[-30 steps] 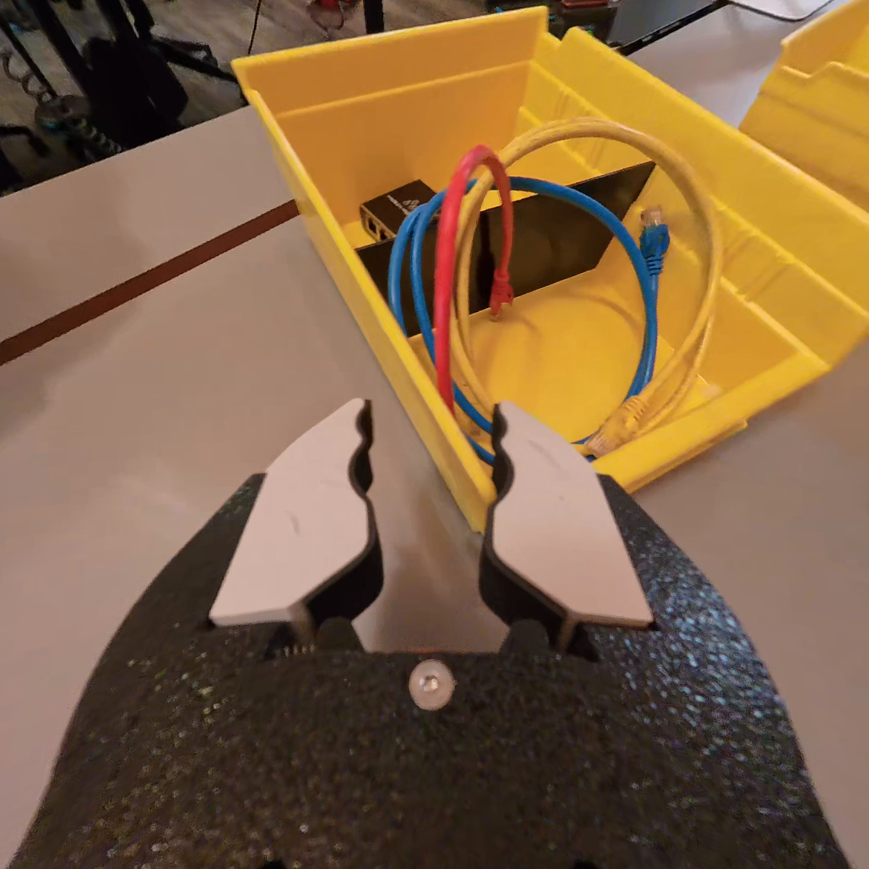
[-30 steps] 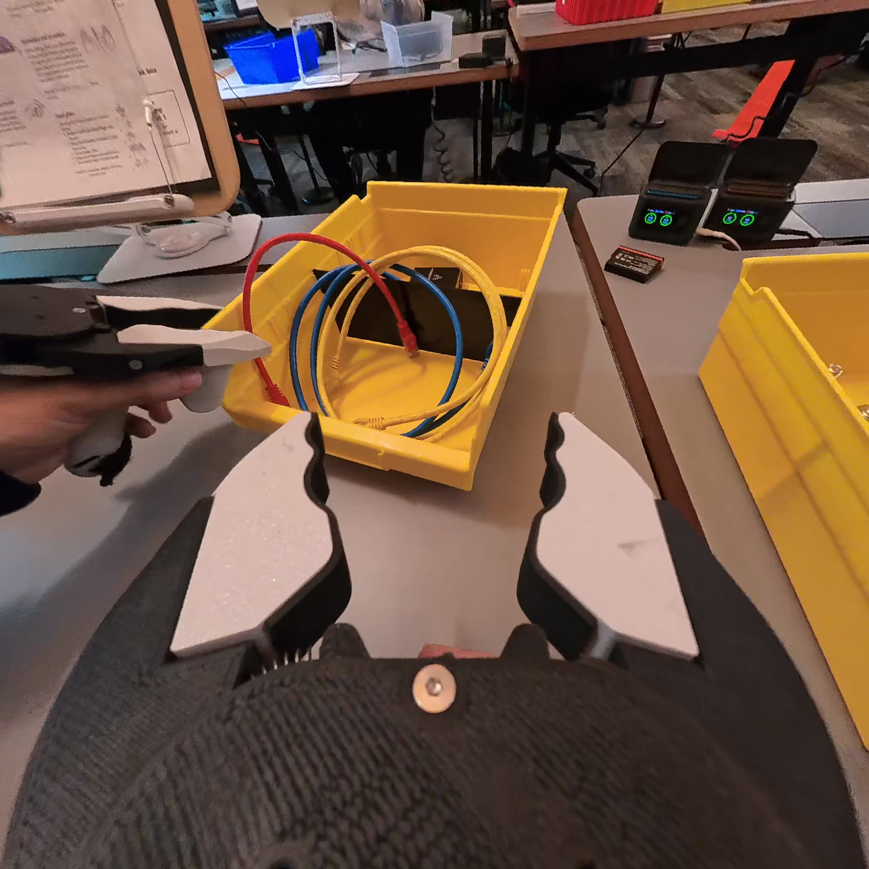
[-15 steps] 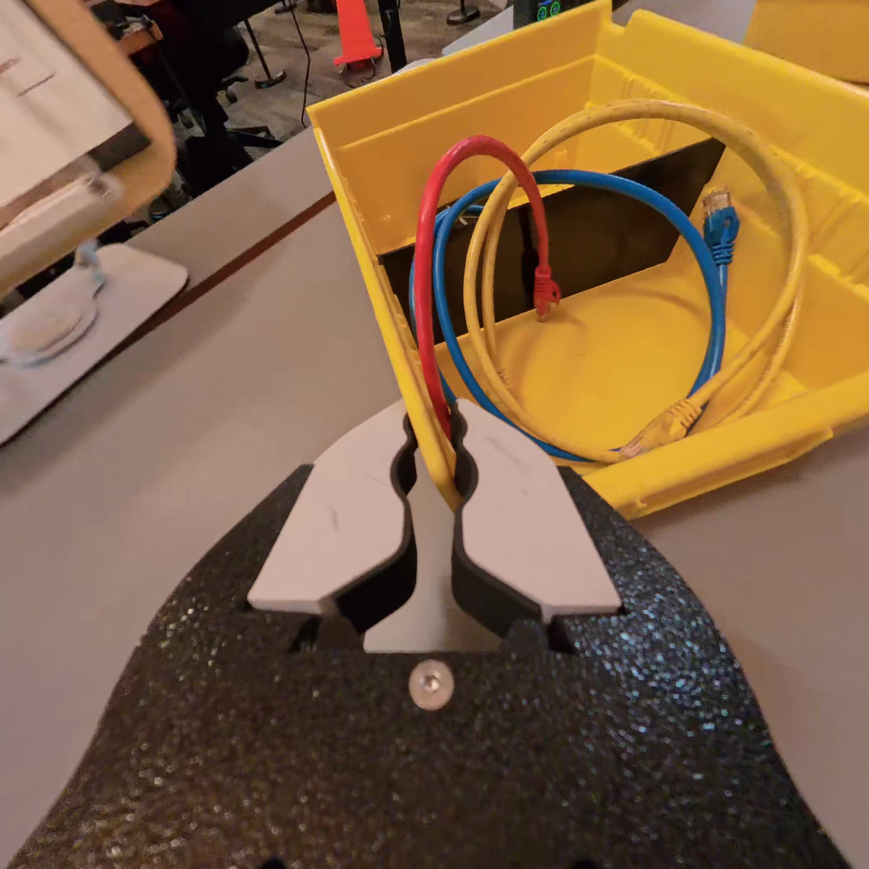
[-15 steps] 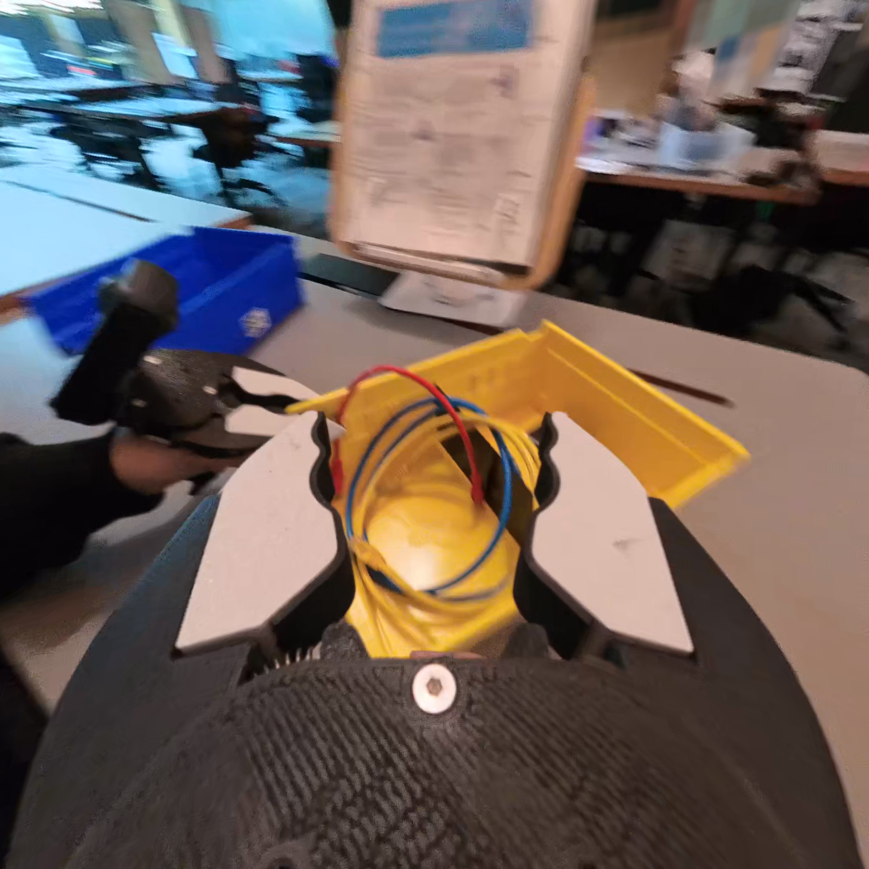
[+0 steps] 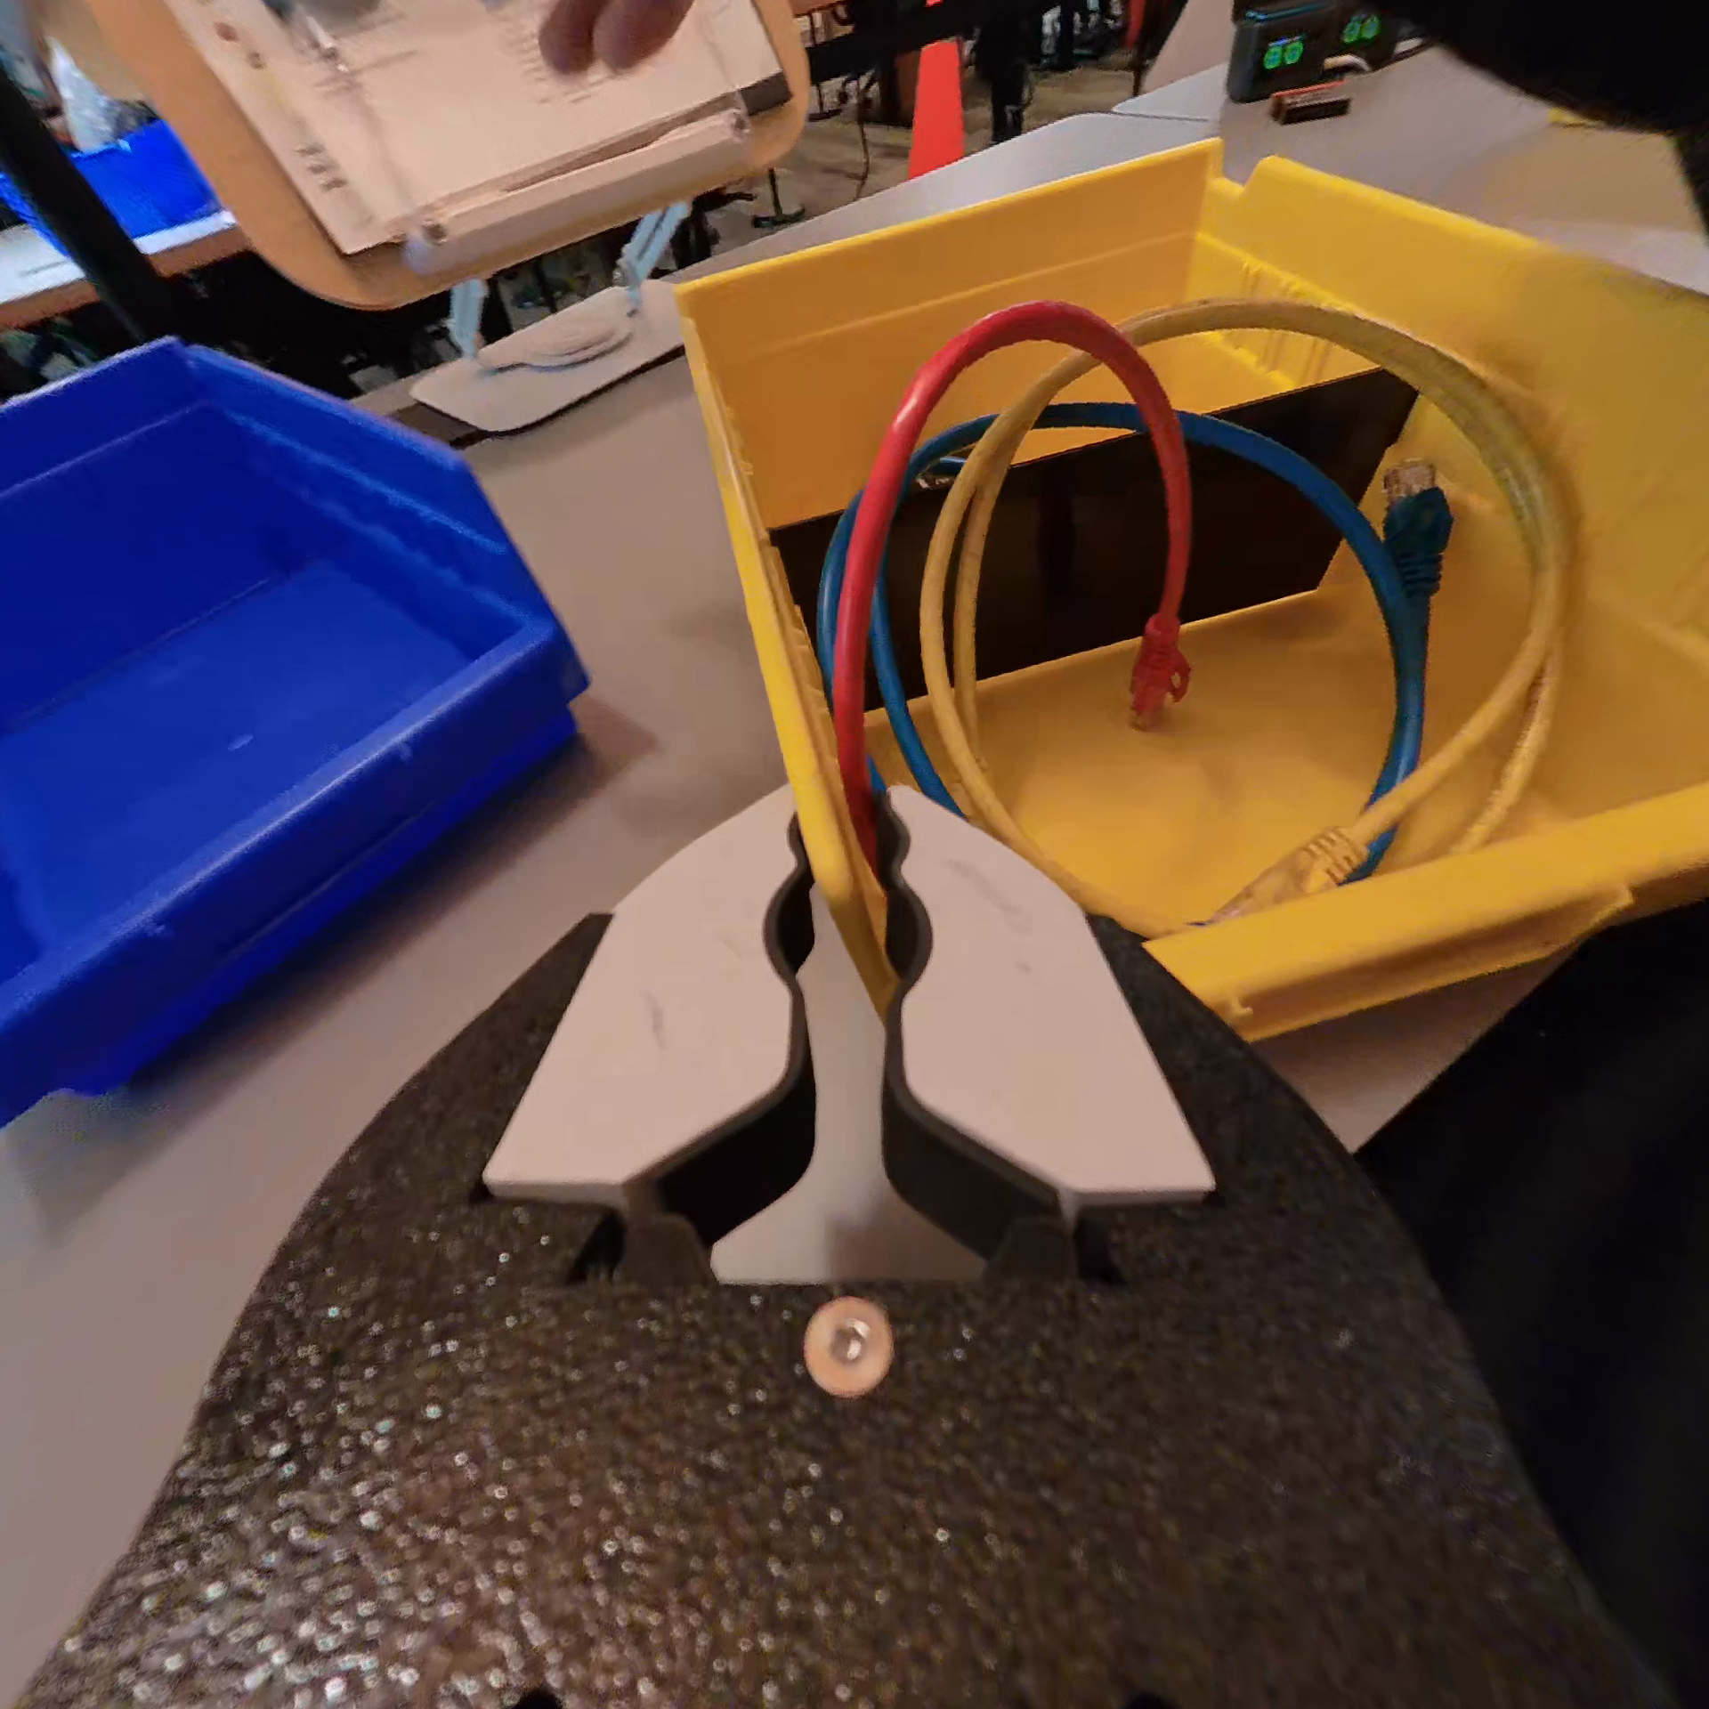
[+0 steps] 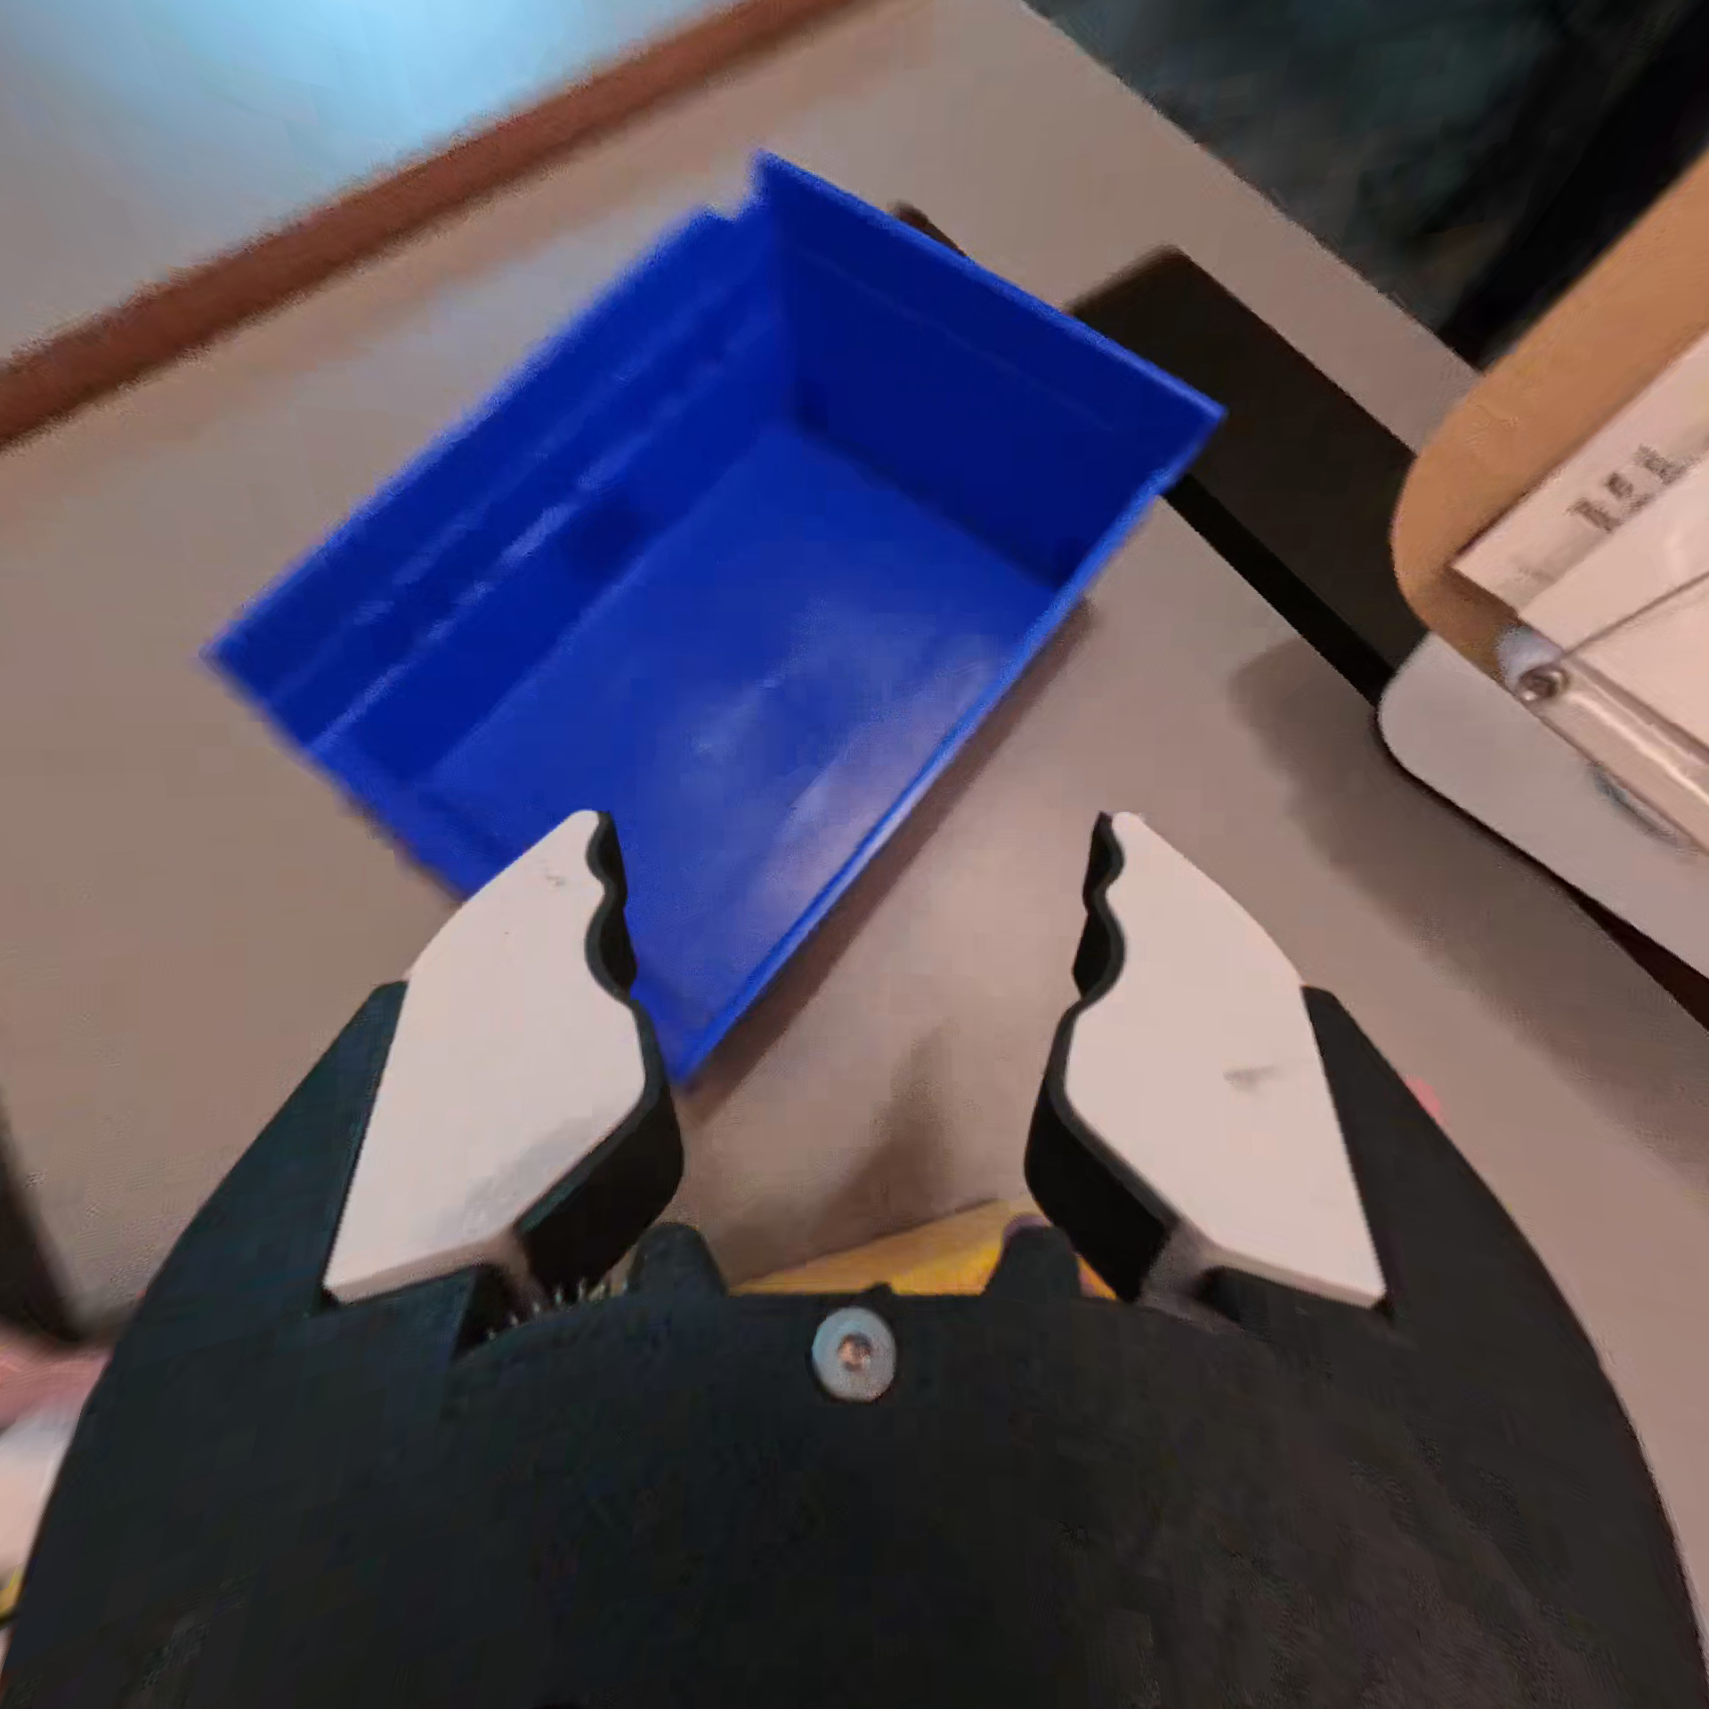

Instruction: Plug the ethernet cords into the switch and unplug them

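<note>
the left gripper clamps its fingers on the yellow bin wall and the red cord beside it; 3 cords coil inside the bin. the right gripper, fingers apart, faces the blue bin, farther off.

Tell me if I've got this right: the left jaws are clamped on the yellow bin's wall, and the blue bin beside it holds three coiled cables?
Not quite. The blue bin holds nothing, as the right wrist view shows. The left wrist view shows the three coiled cables in the yellow bin, whose wall the left gripper does clamp.
</note>
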Demonstrator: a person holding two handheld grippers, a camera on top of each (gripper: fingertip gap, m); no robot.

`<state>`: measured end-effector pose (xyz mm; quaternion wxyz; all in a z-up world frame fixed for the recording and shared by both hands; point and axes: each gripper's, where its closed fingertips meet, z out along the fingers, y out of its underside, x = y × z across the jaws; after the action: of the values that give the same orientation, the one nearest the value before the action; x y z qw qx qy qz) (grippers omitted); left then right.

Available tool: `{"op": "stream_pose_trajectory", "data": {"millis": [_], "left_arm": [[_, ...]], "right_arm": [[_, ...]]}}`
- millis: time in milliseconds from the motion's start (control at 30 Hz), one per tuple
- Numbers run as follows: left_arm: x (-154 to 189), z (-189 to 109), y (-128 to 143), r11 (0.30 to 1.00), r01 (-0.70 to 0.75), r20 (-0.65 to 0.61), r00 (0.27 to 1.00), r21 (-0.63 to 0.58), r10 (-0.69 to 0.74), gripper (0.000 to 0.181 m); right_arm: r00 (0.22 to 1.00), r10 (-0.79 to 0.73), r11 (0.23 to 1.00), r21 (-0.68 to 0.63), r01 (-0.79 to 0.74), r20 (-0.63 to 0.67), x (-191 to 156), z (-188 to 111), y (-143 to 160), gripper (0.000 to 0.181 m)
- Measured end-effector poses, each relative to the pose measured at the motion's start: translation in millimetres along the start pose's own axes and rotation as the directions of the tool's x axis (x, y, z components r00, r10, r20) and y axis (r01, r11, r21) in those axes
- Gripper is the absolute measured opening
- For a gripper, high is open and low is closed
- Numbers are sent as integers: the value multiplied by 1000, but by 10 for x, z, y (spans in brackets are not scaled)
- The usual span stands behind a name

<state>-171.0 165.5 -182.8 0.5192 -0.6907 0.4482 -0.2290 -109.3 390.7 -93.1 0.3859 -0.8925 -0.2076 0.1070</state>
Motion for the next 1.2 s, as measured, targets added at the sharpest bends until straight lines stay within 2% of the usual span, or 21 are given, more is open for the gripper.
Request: {"op": "stream_pose_trajectory", "data": {"millis": [100,200,267,300,333,400,433,467,600,667,733,833,933,1033,1133,1200], "left_arm": [[-79,-75,34,999,9,32,999,34,-10,9],[-79,-94,38,998,8,48,999,69,-11,9],[-82,-100,39,997,-4,66,998,76,-1,10],[-82,-101,39,997,-8,72,997,76,3,10],[-83,-101,39,997,-9,73,997,77,3,10],[-86,-102,38,996,-4,69,998,85,-2,9],[-91,-103,39,996,-8,74,997,90,1,10],[-106,-108,41,995,-18,89,996,94,10,10],[-123,-125,44,991,-73,117,991,115,60,11],[-148,-136,52,989,-90,132,989,119,74,11],[-199,-154,68,989,-102,151,985,110,85,12],[-342,-202,111,990,-112,186,978,90,94,13],[-637,-276,192,995,-80,230,971,64,63,14],[-1051,-362,299,999,-8,267,964,47,-5,15],[-1522,-433,410,999,45,320,946,16,-47,17],[-1831,-446,469,997,82,337,938,12,-82,17]], "right_arm": [[985,151,977,-141,-162,-86,317,563,123,94],[957,290,932,-226,-283,1,235,938,217,77],[962,273,926,-278,-255,28,162,1131,292,67],[974,227,923,-322,-209,17,155,1221,390,68],[982,186,907,-387,-166,14,125,1296,525,68],[986,151,875,-474,-98,75,-8,1393,729,49],[977,192,883,-451,-132,91,-63,1444,713,47],[965,255,883,-422,-205,65,-46,1476,669,36],[969,218,907,-392,-157,117,-74,1383,533,34],[979,148,938,-333,-94,141,-19,1160,312,35],[979,123,964,-256,-78,165,89,792,21,34],[977,121,987,-123,-101,174,437,24,-363,34],[989,116,993,-1,-116,89,1020,-862,-481,34],[986,145,989,47,-142,-79,1741,-1647,-134,34],[945,221,975,31,-221,-240,2399,-2195,656,35],[907,299,950,3,-312,-298,2735,-2392,1330,35]]}}
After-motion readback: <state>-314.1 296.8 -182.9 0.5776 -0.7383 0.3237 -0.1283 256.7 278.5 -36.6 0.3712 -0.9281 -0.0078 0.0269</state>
